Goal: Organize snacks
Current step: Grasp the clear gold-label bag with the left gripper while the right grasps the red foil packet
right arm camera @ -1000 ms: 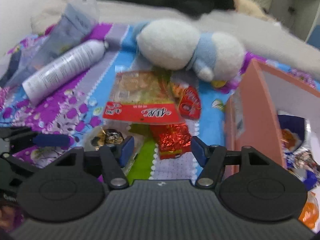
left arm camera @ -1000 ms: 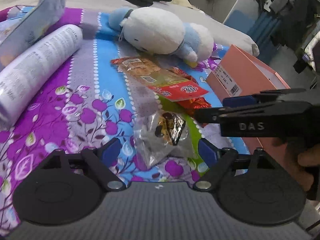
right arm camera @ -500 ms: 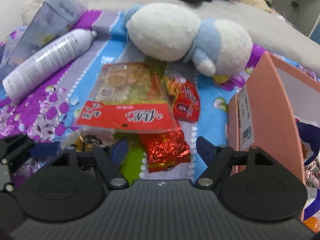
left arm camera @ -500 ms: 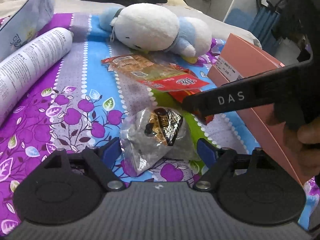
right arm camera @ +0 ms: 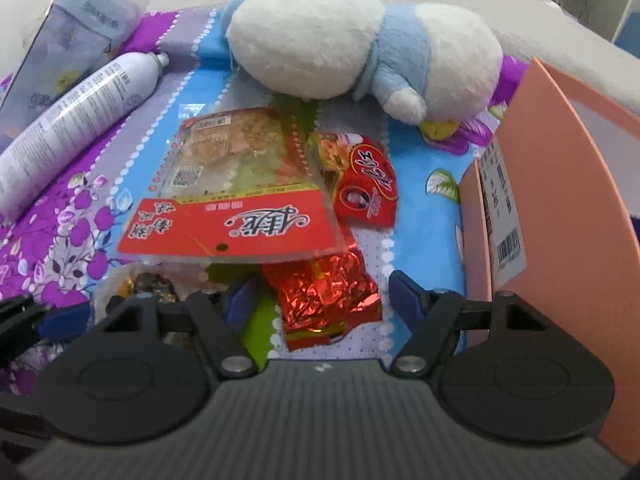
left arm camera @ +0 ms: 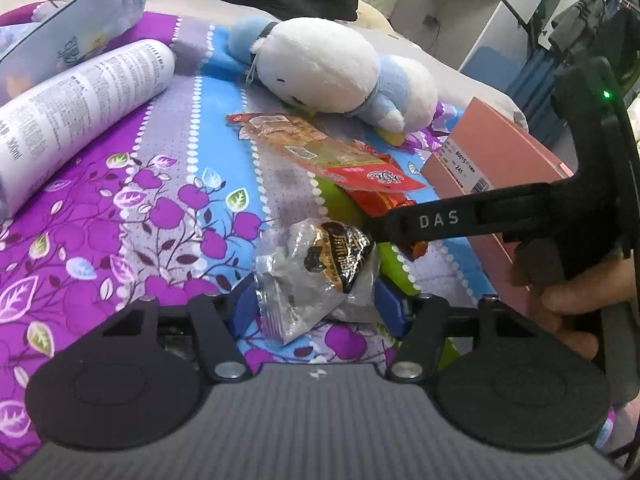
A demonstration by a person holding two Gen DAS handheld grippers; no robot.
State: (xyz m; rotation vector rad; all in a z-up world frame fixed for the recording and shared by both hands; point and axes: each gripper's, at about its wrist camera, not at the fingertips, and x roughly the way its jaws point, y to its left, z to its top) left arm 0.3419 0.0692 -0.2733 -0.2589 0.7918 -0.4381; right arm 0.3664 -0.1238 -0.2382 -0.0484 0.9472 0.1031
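Progress: early to middle, by my reading. Four snack packets lie loose on the bed's floral sheet (left arm camera: pixel 120 208); the pink box (right arm camera: pixel 560 184), the likely place for them, stands at the right, and its inside cannot be seen from here.
Left to do: the silver snack packet (left arm camera: pixel 320 276), the red foil packet (right arm camera: pixel 324 292), the large clear bag with the red header (right arm camera: pixel 240 200) and the small red pouch (right arm camera: pixel 366 184) beside it are all outside the box.
Left gripper (left arm camera: pixel 316 308): jaws about half open and closing, the silver packet between the blue pads; the pads look to be right at its sides, but a firm pinch is not evident.
Right gripper (right arm camera: pixel 320 292): jaws about half open and closing, straddling the red foil packet, with clear gaps on both sides; nothing held.
Not snacks: a plush toy (right arm camera: pixel 360 40) and a white spray can (left arm camera: pixel 80 112) lie on the same sheet.
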